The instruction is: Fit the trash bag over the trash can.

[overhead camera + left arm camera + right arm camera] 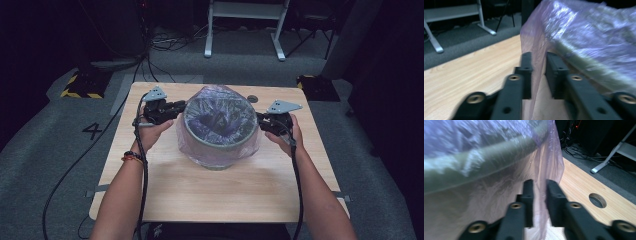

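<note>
A round grey bin (220,146) stands in the middle of the wooden table (225,192), lined with a thin purple see-through bag (218,95) that drapes over its rim and down its sides. My left gripper (182,106) is at the bin's left side, level with the rim. In the left gripper view the jaws (539,60) stand close together with the bag's hanging film (586,27) pinched between them, beside the bin's rim (584,62). My right gripper (261,120) is at the bin's right side. Its jaws (539,186) likewise grip a fold of the bag (551,157) just below the rim (486,157).
A round hole (253,99) is cut in the table behind the bin on the right, also the hole (598,200) near my right gripper. A white metal frame (245,30) and cables (170,42) lie on the grey floor beyond the table. A yellow-black striped base (80,86) sits far left.
</note>
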Available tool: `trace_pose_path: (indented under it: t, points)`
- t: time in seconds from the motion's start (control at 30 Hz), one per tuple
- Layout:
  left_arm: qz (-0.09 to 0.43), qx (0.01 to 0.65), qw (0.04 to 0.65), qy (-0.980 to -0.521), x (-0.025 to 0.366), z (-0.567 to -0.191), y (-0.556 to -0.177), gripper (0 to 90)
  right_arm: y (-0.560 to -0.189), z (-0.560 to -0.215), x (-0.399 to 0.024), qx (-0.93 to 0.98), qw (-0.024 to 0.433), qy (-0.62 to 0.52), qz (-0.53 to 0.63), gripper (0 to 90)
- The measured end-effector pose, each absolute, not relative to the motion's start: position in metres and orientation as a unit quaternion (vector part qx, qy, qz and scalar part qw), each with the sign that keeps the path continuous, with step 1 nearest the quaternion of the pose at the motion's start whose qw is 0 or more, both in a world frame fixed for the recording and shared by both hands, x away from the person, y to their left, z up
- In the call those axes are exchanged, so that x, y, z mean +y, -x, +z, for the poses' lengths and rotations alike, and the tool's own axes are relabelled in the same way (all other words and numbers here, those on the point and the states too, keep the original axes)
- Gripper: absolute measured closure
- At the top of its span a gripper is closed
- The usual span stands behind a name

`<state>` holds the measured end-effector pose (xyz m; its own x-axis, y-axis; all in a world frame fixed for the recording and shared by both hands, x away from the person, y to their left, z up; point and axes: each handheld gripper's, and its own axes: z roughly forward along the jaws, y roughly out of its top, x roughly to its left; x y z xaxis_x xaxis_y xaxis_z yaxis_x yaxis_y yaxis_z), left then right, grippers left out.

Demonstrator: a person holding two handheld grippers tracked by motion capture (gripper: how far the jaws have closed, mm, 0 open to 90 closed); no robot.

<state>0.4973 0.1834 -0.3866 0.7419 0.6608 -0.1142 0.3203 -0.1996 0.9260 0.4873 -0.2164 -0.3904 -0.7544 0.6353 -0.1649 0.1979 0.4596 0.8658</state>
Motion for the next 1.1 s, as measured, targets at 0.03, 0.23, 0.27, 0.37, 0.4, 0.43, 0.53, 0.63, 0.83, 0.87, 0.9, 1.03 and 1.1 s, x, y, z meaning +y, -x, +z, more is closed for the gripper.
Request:
trace_pose_path:
  t: [0.03, 0.23, 0.27, 0.37, 0.4, 0.43, 0.53, 0.63, 0.83, 0.87, 0.9, 1.03, 1.1]
  points:
    - [0.152, 0.324, 0.543, -0.759, 0.181, -0.388, -0.499, 85.9, -0.488, -0.392, -0.216, 0.818, 0.244, -0.255, 0.454, 88.0]
    - [0.137, 0.327, 0.534, -0.768, 0.163, -0.4, -0.505, 90.0, -0.495, -0.401, -0.216, 0.81, 0.241, -0.28, 0.455, 90.0]
    - [0.135, 0.328, 0.536, -0.766, 0.16, -0.403, -0.505, 90.0, -0.496, -0.405, -0.216, 0.81, 0.235, -0.285, 0.456, 90.0]
    - [0.125, 0.337, 0.54, -0.761, 0.155, -0.41, -0.509, 90.0, -0.499, -0.414, -0.218, 0.806, 0.226, -0.298, 0.459, 90.0]
    - [0.127, 0.341, 0.534, -0.763, 0.153, -0.411, -0.51, 90.0, -0.5, -0.416, -0.218, 0.804, 0.225, -0.304, 0.459, 90.0]
    - [0.129, 0.343, 0.528, -0.766, 0.15, -0.412, -0.512, 90.0, -0.501, -0.418, -0.218, 0.802, 0.225, -0.311, 0.457, 90.0]
    - [0.129, 0.345, 0.508, -0.779, 0.142, -0.415, -0.516, 90.0, -0.509, -0.424, -0.216, 0.811, 0.211, -0.327, 0.437, 90.0]
    - [0.119, 0.346, 0.491, -0.791, 0.137, -0.421, -0.517, 90.0, -0.513, -0.433, -0.217, 0.817, 0.203, -0.339, 0.42, 90.0]
    - [0.126, 0.35, 0.47, -0.8, 0.144, -0.431, -0.51, 88.9, -0.508, -0.447, -0.232, 0.814, 0.18, -0.357, 0.422, 90.0]
    - [0.125, 0.352, 0.473, -0.798, 0.147, -0.432, -0.507, 88.4, -0.506, -0.448, -0.235, 0.813, 0.177, -0.358, 0.424, 90.0]
    - [0.127, 0.351, 0.475, -0.797, 0.149, -0.433, -0.504, 88.1, -0.504, -0.449, -0.238, 0.811, 0.175, -0.361, 0.426, 90.0]
    - [0.135, 0.346, 0.476, -0.797, 0.159, -0.438, -0.492, 87.3, -0.496, -0.453, -0.248, 0.81, 0.168, -0.363, 0.429, 90.0]
    - [0.142, 0.348, 0.478, -0.794, 0.165, -0.44, -0.485, 83.9, -0.492, -0.457, -0.251, 0.813, 0.167, -0.363, 0.424, 90.0]
